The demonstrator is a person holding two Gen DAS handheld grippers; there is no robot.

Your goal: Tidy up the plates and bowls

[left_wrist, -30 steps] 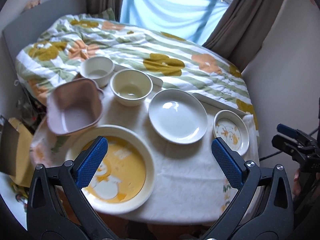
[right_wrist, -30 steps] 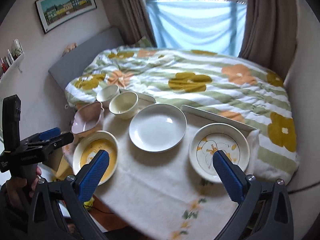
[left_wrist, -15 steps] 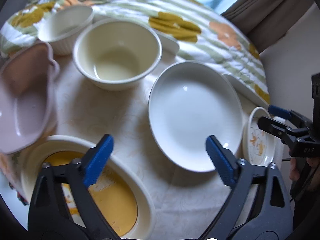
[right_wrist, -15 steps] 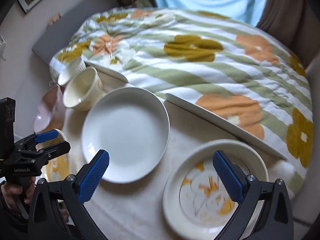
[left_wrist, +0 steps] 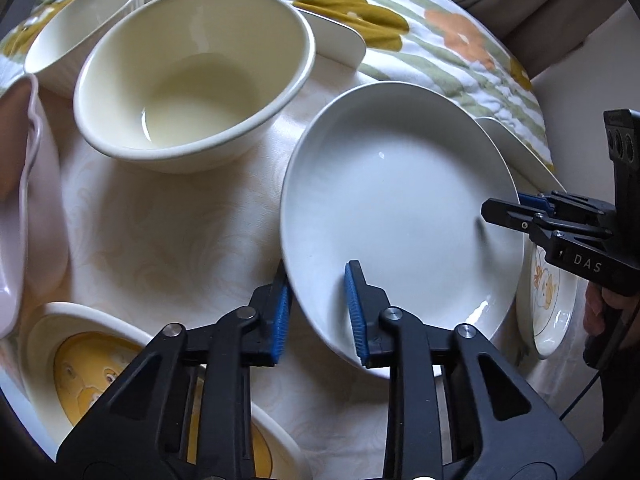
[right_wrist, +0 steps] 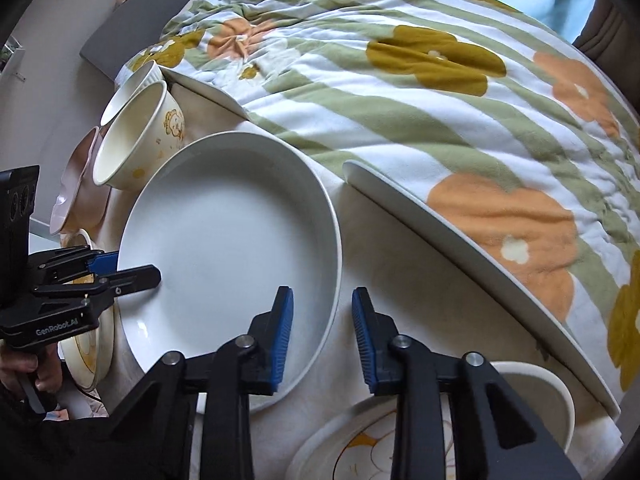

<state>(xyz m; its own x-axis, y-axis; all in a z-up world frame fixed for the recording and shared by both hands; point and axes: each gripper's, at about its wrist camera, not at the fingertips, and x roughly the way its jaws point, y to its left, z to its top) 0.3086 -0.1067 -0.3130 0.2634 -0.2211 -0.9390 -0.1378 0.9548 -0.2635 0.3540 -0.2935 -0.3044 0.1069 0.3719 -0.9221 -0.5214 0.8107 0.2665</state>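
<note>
Left wrist view looks down on the quilted bed [left_wrist: 400,20] behind the cloth-covered desk [left_wrist: 168,216], where the white plate [left_wrist: 400,208] sits centre, beside a cream bowl [left_wrist: 192,80], a yellow plate [left_wrist: 80,360] and a small flowered plate [left_wrist: 548,300]. Left tongs [left_wrist: 318,312] straddle its near rim, jaws closing on it. Right tongs [right_wrist: 322,336] straddle the opposite rim, jaws likewise closing, pads not clearly pressing.
</note>
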